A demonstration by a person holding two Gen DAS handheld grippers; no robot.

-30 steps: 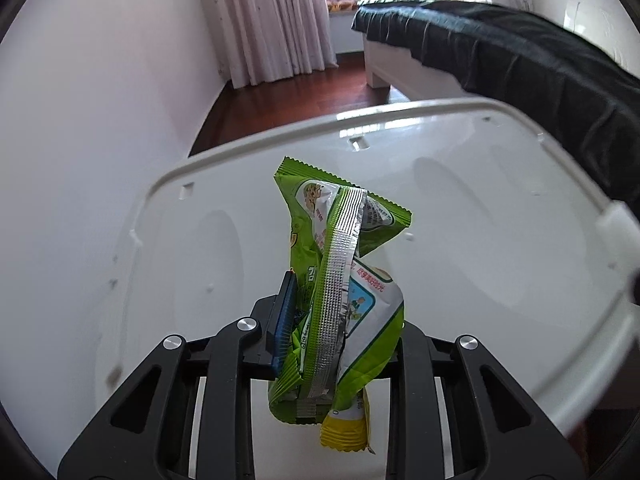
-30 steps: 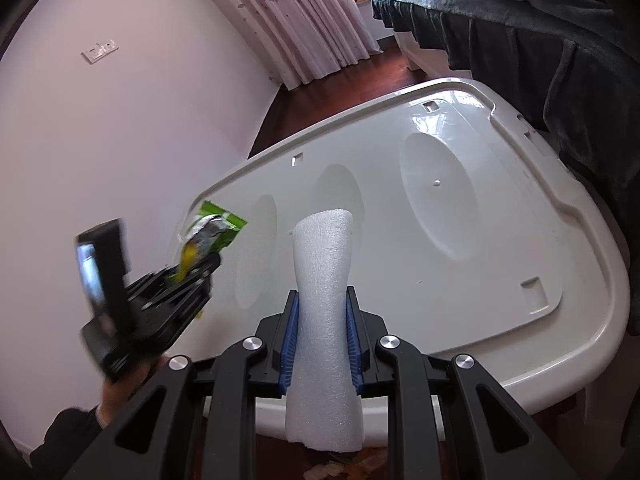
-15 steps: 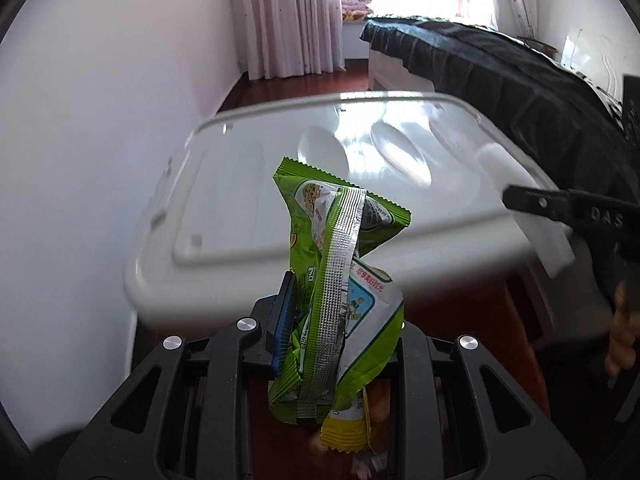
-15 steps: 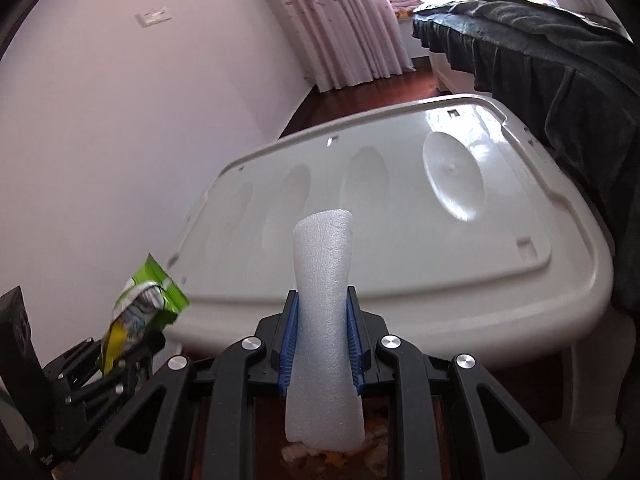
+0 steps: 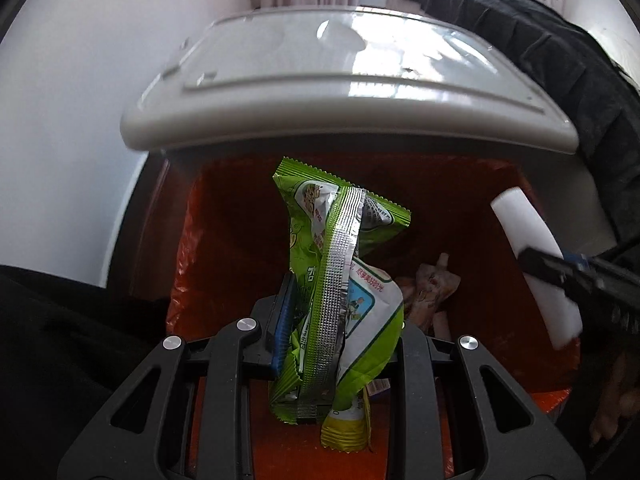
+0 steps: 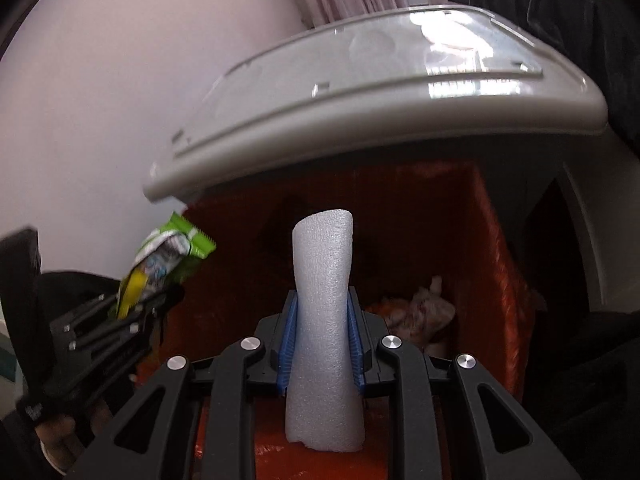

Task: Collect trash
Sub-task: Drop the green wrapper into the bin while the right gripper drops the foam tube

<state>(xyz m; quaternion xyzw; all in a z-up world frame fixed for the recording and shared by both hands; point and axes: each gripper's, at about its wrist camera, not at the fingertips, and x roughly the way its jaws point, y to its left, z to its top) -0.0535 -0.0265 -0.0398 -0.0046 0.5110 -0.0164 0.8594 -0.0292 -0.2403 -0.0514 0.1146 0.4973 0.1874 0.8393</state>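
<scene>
Two pieces of trash are hanging over the orange-lined bin (image 5: 224,240): the green snack wrapper (image 5: 340,280) is being pinched by the left hand-held gripper (image 5: 340,332), and at three o'clock the white foam roll (image 6: 326,320) is being squeezed by the right hand-held gripper (image 6: 324,344). Crumpled scraps (image 6: 420,312) are lying inside; the white lid (image 5: 340,92) is standing open at twelve o'clock.

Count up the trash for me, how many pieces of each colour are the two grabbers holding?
Green snack wrapper, pinched in the left gripper: 1
White foam roll, pinched in the right gripper: 1
Total held: 2
Both hang above the orange-lined bin, which already has some crumpled trash at the bottom.
</scene>
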